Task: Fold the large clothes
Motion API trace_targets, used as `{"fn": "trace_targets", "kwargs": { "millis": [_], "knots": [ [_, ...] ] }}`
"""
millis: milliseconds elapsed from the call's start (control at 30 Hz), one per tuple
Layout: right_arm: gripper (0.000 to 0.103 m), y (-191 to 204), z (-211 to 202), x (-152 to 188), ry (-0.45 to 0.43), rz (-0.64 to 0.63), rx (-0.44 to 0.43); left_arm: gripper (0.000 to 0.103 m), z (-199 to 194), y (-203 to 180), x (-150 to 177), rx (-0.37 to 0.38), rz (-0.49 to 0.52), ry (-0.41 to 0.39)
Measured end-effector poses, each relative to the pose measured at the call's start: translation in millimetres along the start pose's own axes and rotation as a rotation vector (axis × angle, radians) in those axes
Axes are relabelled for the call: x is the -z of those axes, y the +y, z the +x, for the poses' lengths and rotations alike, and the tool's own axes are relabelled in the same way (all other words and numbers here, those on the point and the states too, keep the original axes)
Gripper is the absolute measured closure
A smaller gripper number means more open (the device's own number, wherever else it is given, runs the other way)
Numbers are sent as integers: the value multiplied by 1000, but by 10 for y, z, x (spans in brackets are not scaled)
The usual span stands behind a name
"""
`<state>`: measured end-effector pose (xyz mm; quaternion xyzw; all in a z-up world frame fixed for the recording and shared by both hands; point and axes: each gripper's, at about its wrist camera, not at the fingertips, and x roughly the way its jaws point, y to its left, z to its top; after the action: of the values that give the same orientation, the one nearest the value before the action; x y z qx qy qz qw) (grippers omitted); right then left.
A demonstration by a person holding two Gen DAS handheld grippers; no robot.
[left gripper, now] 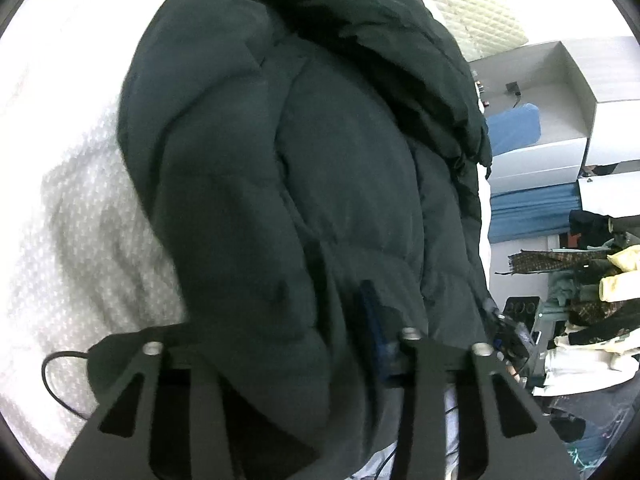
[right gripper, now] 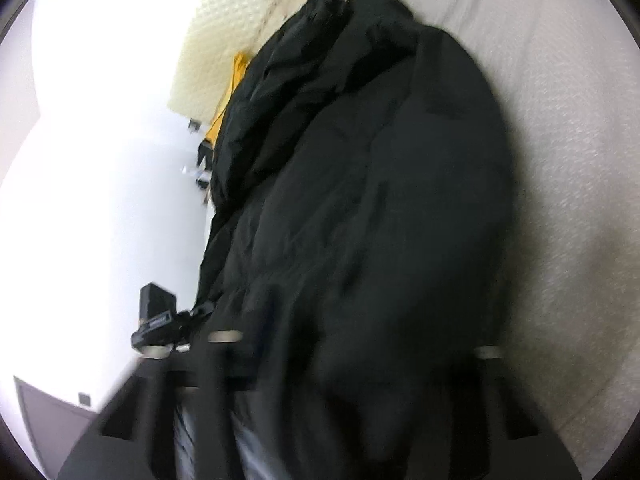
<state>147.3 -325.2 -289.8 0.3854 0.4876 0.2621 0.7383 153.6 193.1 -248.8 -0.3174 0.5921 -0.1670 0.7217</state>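
A large dark green-black puffer jacket lies lengthwise on a white textured bedspread, its hood at the far end. In the left wrist view its near hem bulges up between the fingers of my left gripper and hides the tips; the jaws stand narrow and pinch the fabric. In the blurred right wrist view the same jacket fills the middle of the view. My right gripper is closed on the hem, with cloth draped over both fingers.
The bedspread extends to the right of the jacket. Off the bed stand white open boxes, a blue cushion and a heap of clothes. A black cable loops nearby. A yellow garment lies beyond the jacket.
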Motion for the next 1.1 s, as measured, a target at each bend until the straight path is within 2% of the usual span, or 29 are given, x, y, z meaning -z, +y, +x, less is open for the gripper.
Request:
{"fn": "trace_targets", "kwargs": {
  "millis": [33, 67, 167, 267, 467, 700, 867, 1100],
  "knots": [
    [86, -8, -31, -6, -11, 3, -11, 77, -35, 11, -2, 4, -2, -8],
    [87, 5, -64, -13, -23, -5, -23, 82, -42, 12, 14, 11, -3, -16],
    [92, 149, -140, -8, -66, -71, -38, 90, -144, -66, 53, 50, 4, -55],
    [94, 308, -298, 31, -121, -142, -66, 92, -189, -224, 110, 104, 2, -108],
    [96, 534, -807, 118, -230, -189, -182, 94, -547, -325, 277, 205, 6, -182],
    [96, 937, -1357, 423, -278, -262, -223, 94, -1109, -546, 481, 252, 52, -238],
    [96, 1201, -1767, 800, -308, -282, -272, 94, -1461, -601, 755, 288, 82, -274],
    [96, 1368, -2030, 1322, -327, -262, -333, 94, -1731, -553, 1172, 300, 89, -271]
  ]
}}
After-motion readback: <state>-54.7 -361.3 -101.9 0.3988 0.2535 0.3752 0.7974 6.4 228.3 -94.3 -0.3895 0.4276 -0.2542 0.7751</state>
